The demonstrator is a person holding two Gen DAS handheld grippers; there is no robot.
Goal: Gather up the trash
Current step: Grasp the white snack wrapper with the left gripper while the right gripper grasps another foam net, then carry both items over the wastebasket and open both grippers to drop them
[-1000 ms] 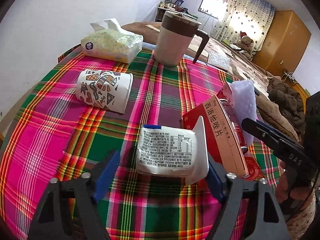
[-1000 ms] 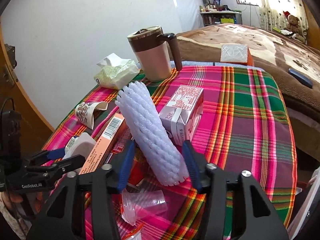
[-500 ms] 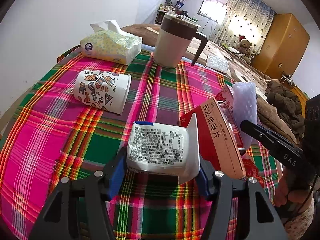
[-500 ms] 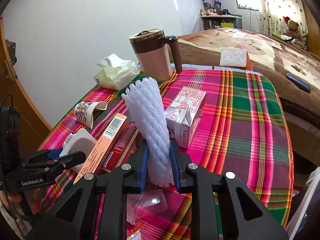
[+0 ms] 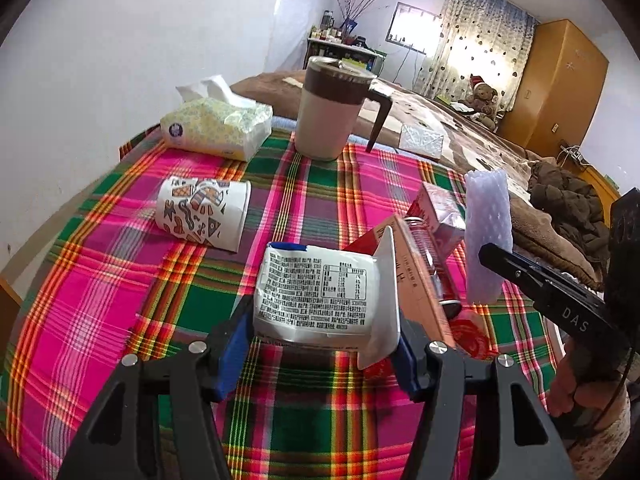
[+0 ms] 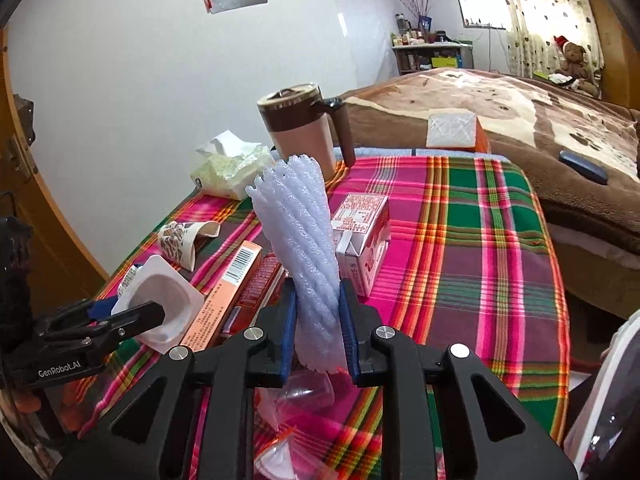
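My left gripper (image 5: pixel 320 344) is shut on a white yogurt cup (image 5: pixel 320 292) with a printed label, held just above the plaid tablecloth (image 5: pixel 100 280). The cup also shows in the right wrist view (image 6: pixel 160 304). My right gripper (image 6: pixel 318 328) is shut on a white foam net sleeve (image 6: pixel 300 248), held upright; the sleeve also shows in the left wrist view (image 5: pixel 488 236). An orange carton (image 6: pixel 228 292), a pink-white milk carton (image 6: pixel 360 232) and a patterned paper cup (image 5: pixel 200 212) on its side lie on the table.
A brown-lidded mug (image 5: pixel 332 116) and a tissue pack (image 5: pixel 216 128) stand at the table's far edge. Clear plastic wrappers (image 6: pixel 296 400) lie under my right gripper. A bed with a brown blanket (image 6: pixel 520 108) is beyond the table.
My left gripper closed on the yogurt cup and lifted it slightly. My right gripper closed on the foam sleeve and raised it upright.
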